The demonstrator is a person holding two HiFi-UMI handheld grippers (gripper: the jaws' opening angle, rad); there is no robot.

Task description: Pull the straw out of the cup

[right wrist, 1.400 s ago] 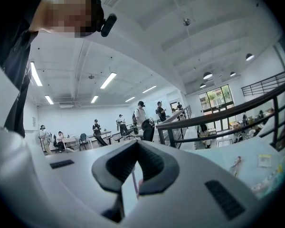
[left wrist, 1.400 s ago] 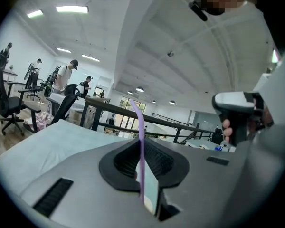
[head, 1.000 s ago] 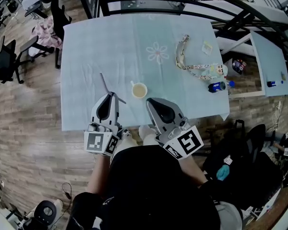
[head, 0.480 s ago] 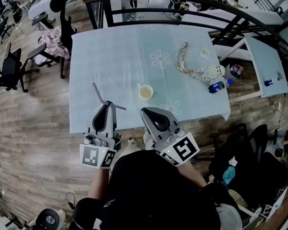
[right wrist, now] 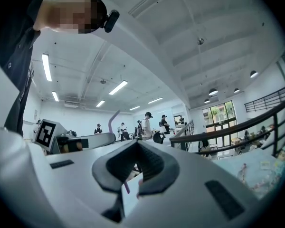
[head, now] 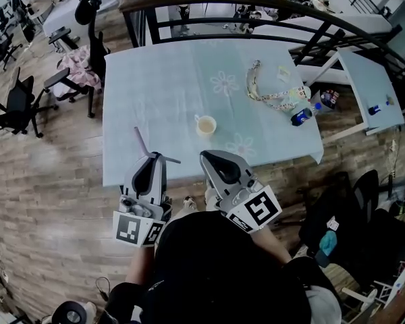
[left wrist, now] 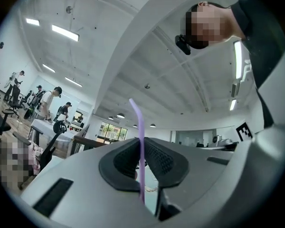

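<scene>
Tabletop (head: 155,86), pale blue cloth, carries cup (head: 206,125) nr front edge. Straw (head: 142,142) out of cup, pinched upright in L tongs (head: 155,156), well clear of rim so cup stays put. R tongs (head: 210,158) closed, empty, idle alongside. Vs 1 s ago: both tongs drawn back twd body, straw farther from cup.

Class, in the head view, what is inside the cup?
The cup shows only a pale yellowish inside; the purple straw is out of it, clamped in the left gripper. Nothing covers the opening, but any liquid is too small to tell.
</scene>
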